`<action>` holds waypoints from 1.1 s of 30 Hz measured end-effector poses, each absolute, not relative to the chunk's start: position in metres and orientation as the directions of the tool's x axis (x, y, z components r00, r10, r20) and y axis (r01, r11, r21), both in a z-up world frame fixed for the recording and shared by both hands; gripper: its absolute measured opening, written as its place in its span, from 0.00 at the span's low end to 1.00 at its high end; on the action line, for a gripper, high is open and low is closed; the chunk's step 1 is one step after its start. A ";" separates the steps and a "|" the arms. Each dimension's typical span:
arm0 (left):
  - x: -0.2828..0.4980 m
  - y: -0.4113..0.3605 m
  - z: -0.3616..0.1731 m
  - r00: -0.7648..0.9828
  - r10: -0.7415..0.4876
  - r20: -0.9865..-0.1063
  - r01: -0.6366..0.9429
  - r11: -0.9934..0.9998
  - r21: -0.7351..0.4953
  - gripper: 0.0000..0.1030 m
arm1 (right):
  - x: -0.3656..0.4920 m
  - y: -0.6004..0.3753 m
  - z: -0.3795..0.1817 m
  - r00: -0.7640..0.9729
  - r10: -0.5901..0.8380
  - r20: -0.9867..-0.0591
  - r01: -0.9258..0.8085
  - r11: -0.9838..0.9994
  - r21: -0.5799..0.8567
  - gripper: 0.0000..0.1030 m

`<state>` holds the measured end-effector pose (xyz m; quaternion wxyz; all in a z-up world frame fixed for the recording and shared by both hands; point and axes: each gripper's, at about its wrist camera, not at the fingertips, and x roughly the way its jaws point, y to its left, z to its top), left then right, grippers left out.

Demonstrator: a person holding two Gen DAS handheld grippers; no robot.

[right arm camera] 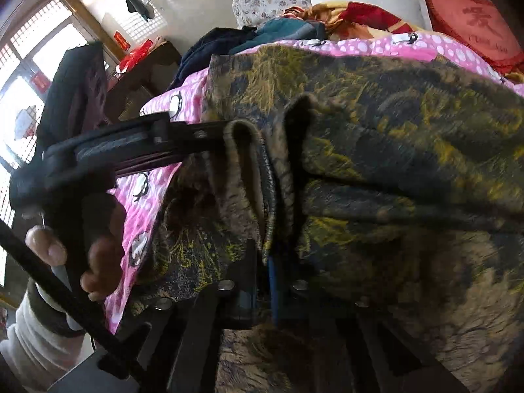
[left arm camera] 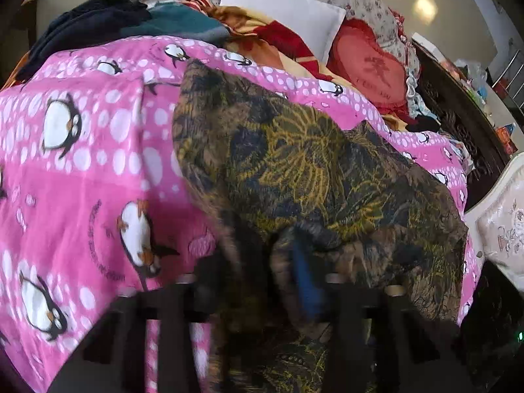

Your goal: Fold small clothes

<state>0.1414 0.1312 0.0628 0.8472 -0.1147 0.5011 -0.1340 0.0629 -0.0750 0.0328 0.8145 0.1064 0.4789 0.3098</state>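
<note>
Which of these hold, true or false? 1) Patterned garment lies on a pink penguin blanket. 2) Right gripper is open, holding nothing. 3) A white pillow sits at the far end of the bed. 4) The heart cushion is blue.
1) True: the dark yellow-patterned garment lies on the pink penguin blanket.
2) False: the right gripper is shut on a fold of the garment.
3) True: the white pillow sits at the far end.
4) False: the heart cushion is red.
</note>
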 end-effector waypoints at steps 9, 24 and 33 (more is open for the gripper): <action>0.154 0.155 0.152 0.637 -0.301 -0.709 0.156 0.952 -0.264 0.11 | 0.045 -0.030 0.100 0.409 0.793 -0.451 -0.533 0.609 0.588 0.06; 0.101 0.165 0.094 0.594 -0.163 -0.787 0.163 0.983 -0.081 0.79 | 0.012 -0.084 0.084 0.434 0.657 -0.616 -0.515 0.742 0.429 0.48; 0.093 0.162 0.059 0.510 -0.186 -0.840 0.162 0.980 -0.118 0.08 | 0.038 -0.177 0.088 0.599 0.546 -0.585 -0.281 0.828 0.485 0.48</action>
